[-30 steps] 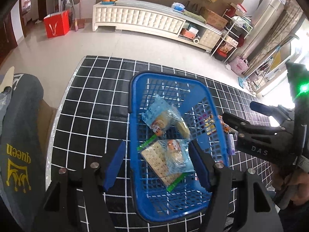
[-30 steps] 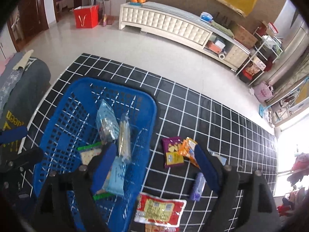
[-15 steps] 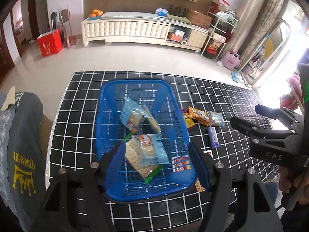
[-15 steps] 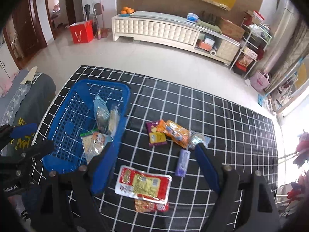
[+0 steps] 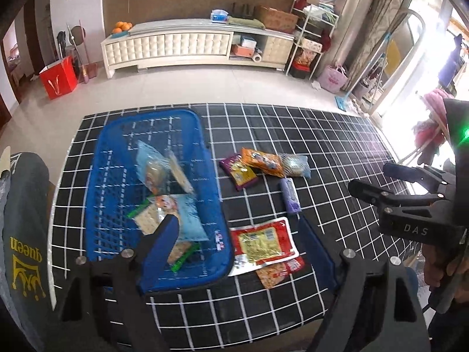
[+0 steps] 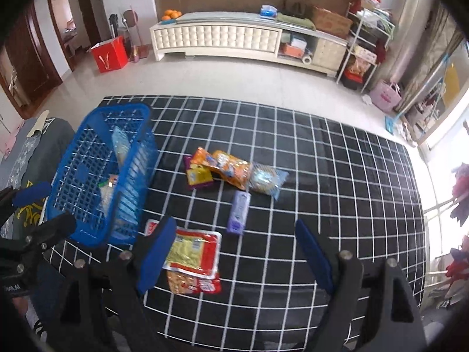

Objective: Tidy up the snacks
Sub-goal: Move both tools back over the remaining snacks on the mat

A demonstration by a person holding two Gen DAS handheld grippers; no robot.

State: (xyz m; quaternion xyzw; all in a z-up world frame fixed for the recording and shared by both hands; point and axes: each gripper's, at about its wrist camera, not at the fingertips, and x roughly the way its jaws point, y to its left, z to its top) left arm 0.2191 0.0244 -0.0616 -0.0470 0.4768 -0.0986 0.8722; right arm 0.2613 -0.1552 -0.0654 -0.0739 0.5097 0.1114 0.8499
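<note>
Both claws wide and empty above the near edge of the gridded surface [image 6: 337,176]; red-and-yellow packet [image 6: 192,250], long axis left-right, lies just right of the blue basket [image 6: 88,176], directly under right claw [image 6: 236,253], left claw [image 5: 239,245] equally near.

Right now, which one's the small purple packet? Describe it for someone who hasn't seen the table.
Start at the blue basket on the black grid tablecloth; loose snacks lie to its right. The purple packet lies alone between the orange-wrapper cluster and the red-and-yellow pack, the only slim lilac stick shape.
</note>
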